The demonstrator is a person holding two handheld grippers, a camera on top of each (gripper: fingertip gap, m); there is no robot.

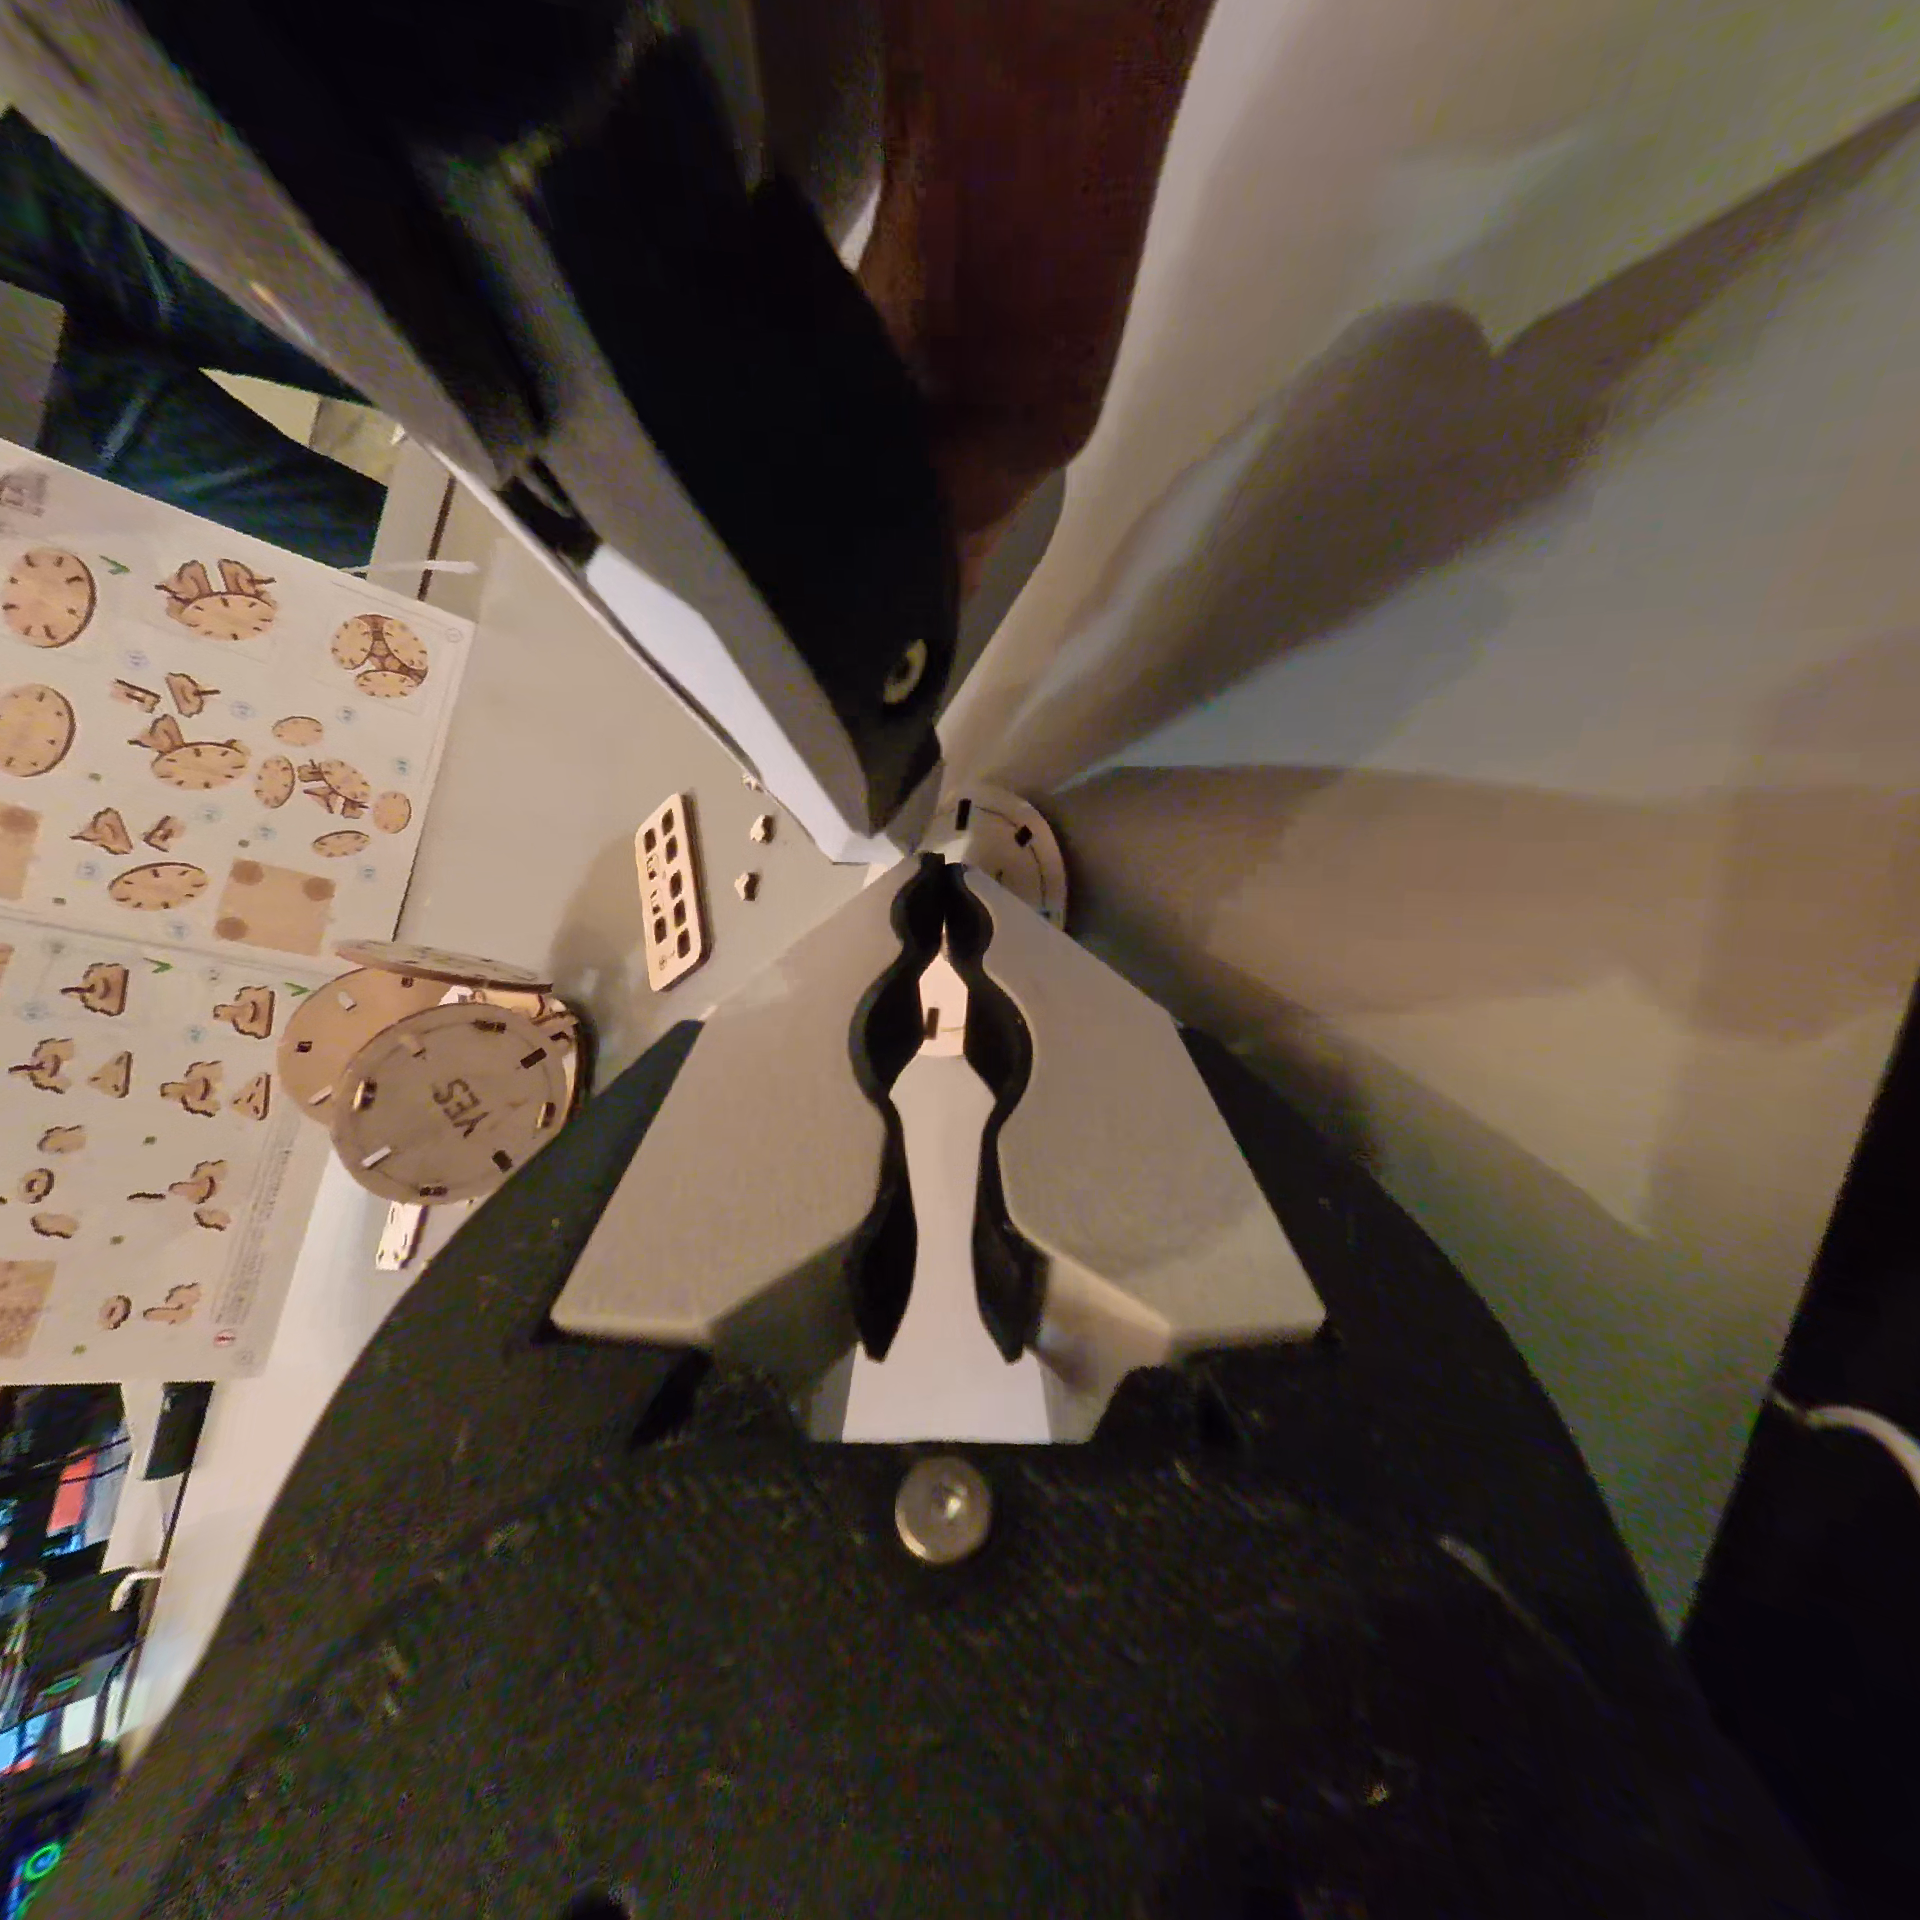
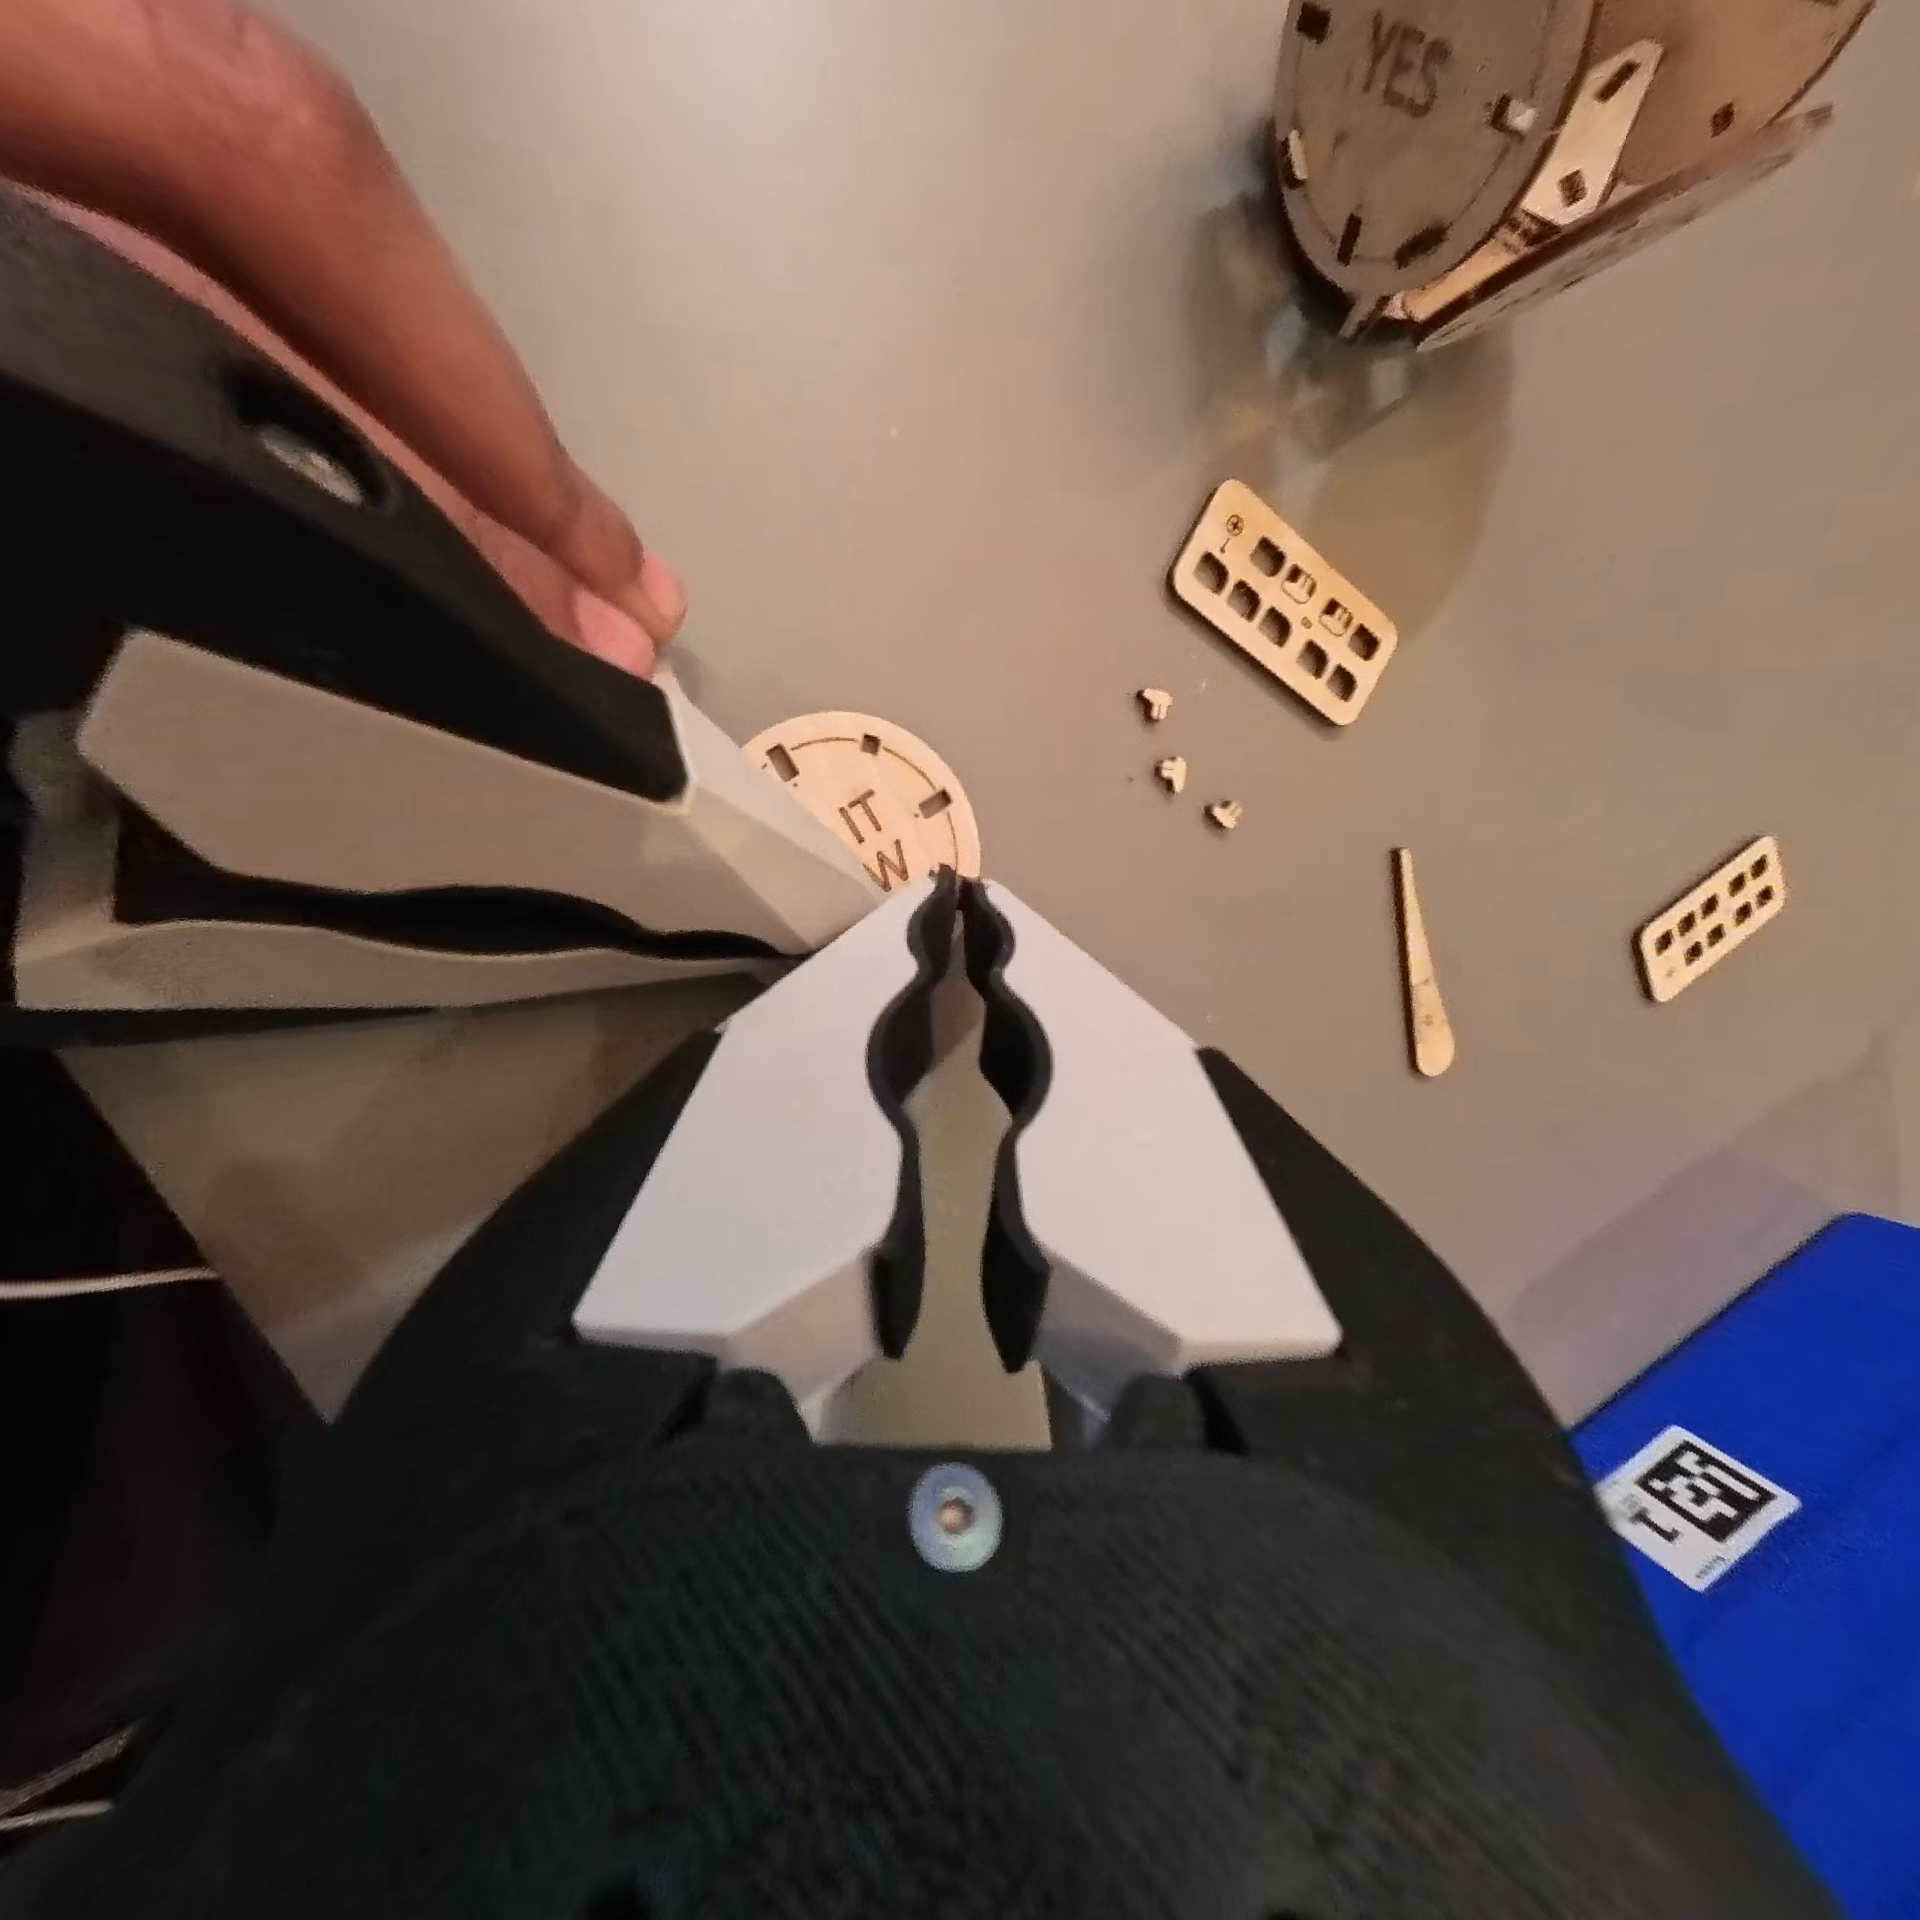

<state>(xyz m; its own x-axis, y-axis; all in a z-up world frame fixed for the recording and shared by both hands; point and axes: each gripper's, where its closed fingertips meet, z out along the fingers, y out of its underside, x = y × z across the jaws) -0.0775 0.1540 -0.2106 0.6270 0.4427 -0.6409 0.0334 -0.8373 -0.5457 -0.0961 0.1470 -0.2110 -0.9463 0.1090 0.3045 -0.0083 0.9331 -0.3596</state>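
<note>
A small round wooden disc [image 2: 873, 800] with slots along its rim lies flat on the grey table [image 2: 935, 364]. Both grippers meet over it. My right gripper [image 2: 956, 888] is shut, with its tips at the disc's near edge. My left gripper [image 1: 940, 868] is shut too, with its tips over the disc [image 1: 1013, 842], which also shows through the gap lower down between its fingers. The left gripper [image 2: 821, 930] comes in from the left in the right wrist view, and the right gripper [image 1: 899, 816] from the upper left in the left wrist view. I cannot make out anything pinched in either.
A part-built wooden model of stacked discs [image 2: 1455, 135] stands farther back, also in the left wrist view [image 1: 447, 1101]. Two slotted wooden plates [image 2: 1283, 603] [image 2: 1714, 920], three tiny pieces [image 2: 1172, 771] and a thin wooden stick [image 2: 1423, 966] lie to the right. An instruction sheet [image 1: 208, 831] and a blue object [image 2: 1766, 1558] lie nearby. Less than 4 cm separates the two grippers' tips. My right gripper's tips are some 12 centimetres from the thin wooden stick [image 2: 1423, 966].
</note>
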